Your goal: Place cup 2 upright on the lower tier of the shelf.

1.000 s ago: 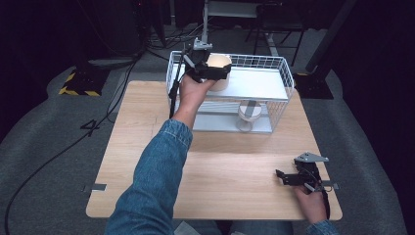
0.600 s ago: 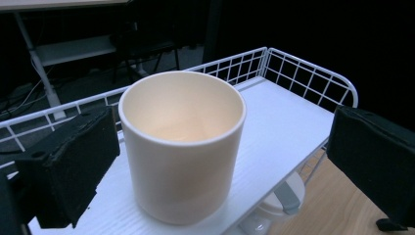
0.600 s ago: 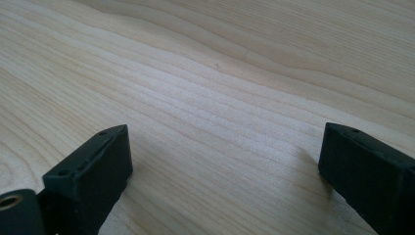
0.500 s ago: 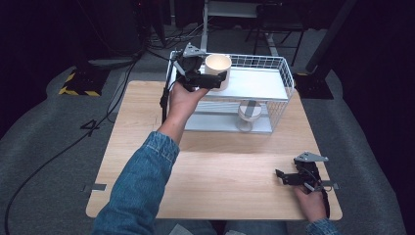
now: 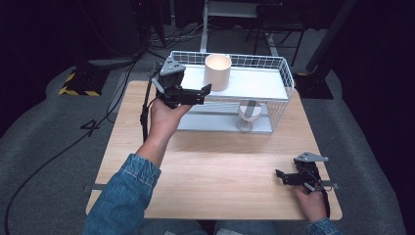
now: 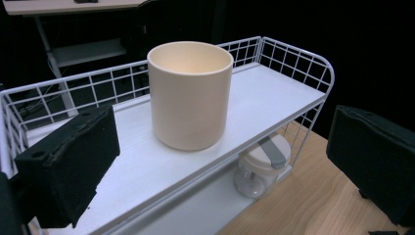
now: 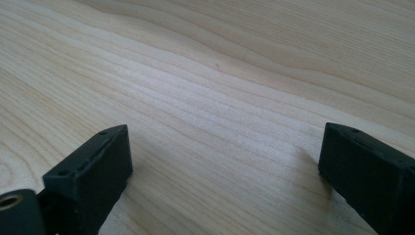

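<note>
A cream cylindrical cup (image 5: 218,72) (image 6: 190,98) stands upright on the top shelf of a white wire rack (image 5: 264,84) (image 6: 279,95). My left gripper (image 5: 203,94) (image 6: 222,161) hovers just left of the cup, at the rack's left front. Its jaws are open wide, point at the cup and do not touch it. My right gripper (image 5: 281,176) (image 7: 225,147) rests on the wooden table (image 5: 220,161) near the front right corner, open, with only bare wood between its jaws.
A small clear jar with a grey-handled lid (image 5: 248,113) (image 6: 262,164) sits on the rack's lower shelf. The rack stands at the table's far edge. A black cable (image 5: 144,112) hangs from the left gripper. Dark floor with cables surrounds the table.
The left gripper carried the cup over the top shelf, let it go and drew back to the left. The cup now stands free. The right gripper has not moved.
</note>
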Tool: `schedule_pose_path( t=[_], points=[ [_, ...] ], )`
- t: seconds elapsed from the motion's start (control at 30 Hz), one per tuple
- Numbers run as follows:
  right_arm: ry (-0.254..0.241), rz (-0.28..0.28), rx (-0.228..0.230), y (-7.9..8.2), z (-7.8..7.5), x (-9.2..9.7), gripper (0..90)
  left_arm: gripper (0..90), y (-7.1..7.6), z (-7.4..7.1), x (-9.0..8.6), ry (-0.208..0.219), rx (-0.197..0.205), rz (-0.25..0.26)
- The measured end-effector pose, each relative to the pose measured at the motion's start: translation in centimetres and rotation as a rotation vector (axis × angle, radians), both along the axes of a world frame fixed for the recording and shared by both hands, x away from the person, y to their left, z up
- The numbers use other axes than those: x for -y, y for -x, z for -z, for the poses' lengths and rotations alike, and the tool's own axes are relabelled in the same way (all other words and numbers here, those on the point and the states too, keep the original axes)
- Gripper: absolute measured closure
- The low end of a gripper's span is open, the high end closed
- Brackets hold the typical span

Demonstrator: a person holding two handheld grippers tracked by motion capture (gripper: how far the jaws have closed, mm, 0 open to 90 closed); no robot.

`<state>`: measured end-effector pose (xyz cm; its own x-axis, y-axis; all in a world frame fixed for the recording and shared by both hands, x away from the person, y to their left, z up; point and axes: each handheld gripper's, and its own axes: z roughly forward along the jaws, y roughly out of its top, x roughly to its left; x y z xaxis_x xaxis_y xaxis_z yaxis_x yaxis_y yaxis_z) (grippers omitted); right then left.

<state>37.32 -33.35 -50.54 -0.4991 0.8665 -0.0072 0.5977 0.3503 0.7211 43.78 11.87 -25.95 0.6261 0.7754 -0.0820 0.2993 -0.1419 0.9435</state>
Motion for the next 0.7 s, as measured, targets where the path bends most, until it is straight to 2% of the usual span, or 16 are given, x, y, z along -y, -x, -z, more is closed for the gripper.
schedule_pose_path(
  t=[0.17, 0.27, 0.4, 0.47, 0.5, 0.7],
  points=[
    [0.000, 0.000, 0.000, 0.0, 0.0, 0.0, 6.0, 0.0, 1.0, 0.5, -0.7, 0.006, -0.001, 0.000],
    [0.000, -0.001, 0.000, 0.0, 0.0, 0.0, 6.0, 0.0, 1.9, 0.8, -1.3, -0.005, -0.001, 0.000],
    [0.001, -0.001, 0.000, 0.0, 0.0, 0.0, 6.0, 0.0, 3.6, 1.7, -2.2, -0.048, 0.021, -0.009],
    [0.000, 0.000, 0.000, 0.0, 0.0, 0.0, 5.9, 0.0, 3.8, 1.9, -2.3, -0.054, 0.022, -0.012],
    [0.001, -0.001, 0.000, 0.0, 0.0, 0.0, 6.0, 0.0, 4.4, 2.4, -2.7, -0.064, 0.027, -0.012],
    [0.000, -0.001, 0.000, 0.0, 0.0, 0.0, 6.0, 0.0, 6.0, 3.6, -4.3, -0.053, 0.014, -0.006]
  ],
)
